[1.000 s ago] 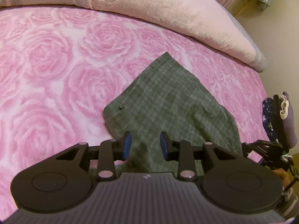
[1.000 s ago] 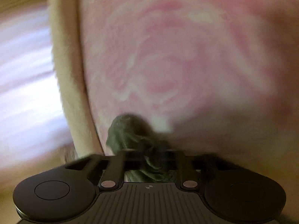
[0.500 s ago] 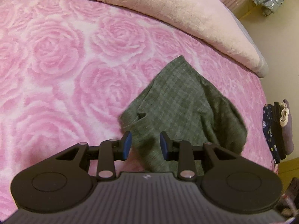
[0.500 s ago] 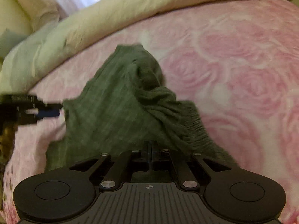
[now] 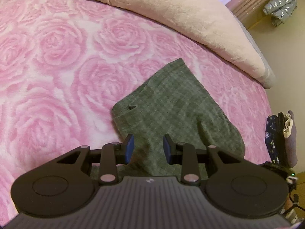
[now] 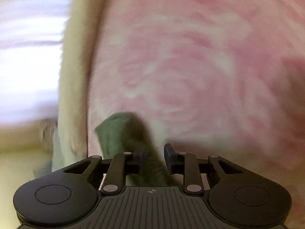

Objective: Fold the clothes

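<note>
Left tongs [image 5: 148, 146]: I hold them part open over the near portion of the green checked garment [image 5: 171, 110], blue pads [image 5: 129, 148] clear of the cloth on both sides, nothing gripped. Right tongs [image 6: 153, 153]: their jaws are opening at this moment, with a fold of the same garment [image 6: 122, 131] lying between them; in this blurred view the pads appear to stand just off the cloth, so I read it as being let go rather than held. The garment lies on the bed [image 5: 57, 66], on a pink rose-patterned cover, as a rough triangle whose point aims at the pale quilt [image 5: 181, 19] heaped along the far edge. Step in hand, as I judge it: laying down a fold and freeing the cloth. To do it well, I would let the right jaws part fully before drawing that hand back, so the pads do not drag the fold out of line, and I would lift away along the cloth rather than across it. The left tongs could press lightly on the near layer to keep it from shifting, then smooth toward the point. A small pucker [image 5: 131, 106] near the left corner may want flattening before any further fold. Count: two tongs; one garment being folded; one quilt; one small stack of dark and patterned items [image 5: 280, 137] at the bed's right edge, number within it not clear; one silver padded jacket [image 5: 282, 7] in the far corner.
</note>
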Action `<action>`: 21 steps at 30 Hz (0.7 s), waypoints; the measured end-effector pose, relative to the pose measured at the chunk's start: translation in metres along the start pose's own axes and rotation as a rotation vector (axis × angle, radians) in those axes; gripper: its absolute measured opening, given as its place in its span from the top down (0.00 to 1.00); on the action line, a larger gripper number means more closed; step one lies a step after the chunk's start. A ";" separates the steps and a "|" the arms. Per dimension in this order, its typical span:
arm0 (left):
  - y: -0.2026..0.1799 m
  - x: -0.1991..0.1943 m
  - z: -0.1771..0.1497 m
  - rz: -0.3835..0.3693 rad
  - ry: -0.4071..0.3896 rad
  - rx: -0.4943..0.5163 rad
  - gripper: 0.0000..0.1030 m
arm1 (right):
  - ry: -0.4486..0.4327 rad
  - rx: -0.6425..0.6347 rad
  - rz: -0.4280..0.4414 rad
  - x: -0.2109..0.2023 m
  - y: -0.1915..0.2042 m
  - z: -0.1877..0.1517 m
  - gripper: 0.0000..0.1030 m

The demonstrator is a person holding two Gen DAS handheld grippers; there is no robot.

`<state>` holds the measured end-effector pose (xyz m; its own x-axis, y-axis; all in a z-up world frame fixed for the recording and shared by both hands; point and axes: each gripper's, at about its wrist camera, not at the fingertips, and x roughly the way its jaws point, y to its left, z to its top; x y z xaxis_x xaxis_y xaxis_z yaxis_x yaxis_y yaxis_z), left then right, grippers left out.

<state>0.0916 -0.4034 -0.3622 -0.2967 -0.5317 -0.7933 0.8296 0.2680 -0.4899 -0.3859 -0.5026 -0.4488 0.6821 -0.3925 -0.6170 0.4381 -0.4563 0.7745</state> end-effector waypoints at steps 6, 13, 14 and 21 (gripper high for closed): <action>0.002 -0.002 -0.009 0.033 -0.004 -0.047 0.74 | 0.173 0.021 0.074 0.029 -0.009 -0.001 0.73; -0.006 0.001 -0.017 0.039 0.004 -0.054 0.74 | 0.209 -0.128 0.193 0.047 0.014 0.002 0.98; -0.008 0.002 -0.017 0.039 0.002 -0.053 0.74 | 0.180 -0.174 0.183 0.041 0.019 0.000 0.98; -0.020 0.009 -0.011 0.032 -0.024 -0.031 0.74 | -0.354 -0.588 -0.088 -0.037 0.064 -0.023 0.97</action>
<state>0.0672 -0.4042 -0.3633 -0.2588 -0.5416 -0.7998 0.8232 0.3095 -0.4760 -0.3700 -0.4988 -0.3730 0.4407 -0.6568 -0.6120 0.7962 -0.0290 0.6044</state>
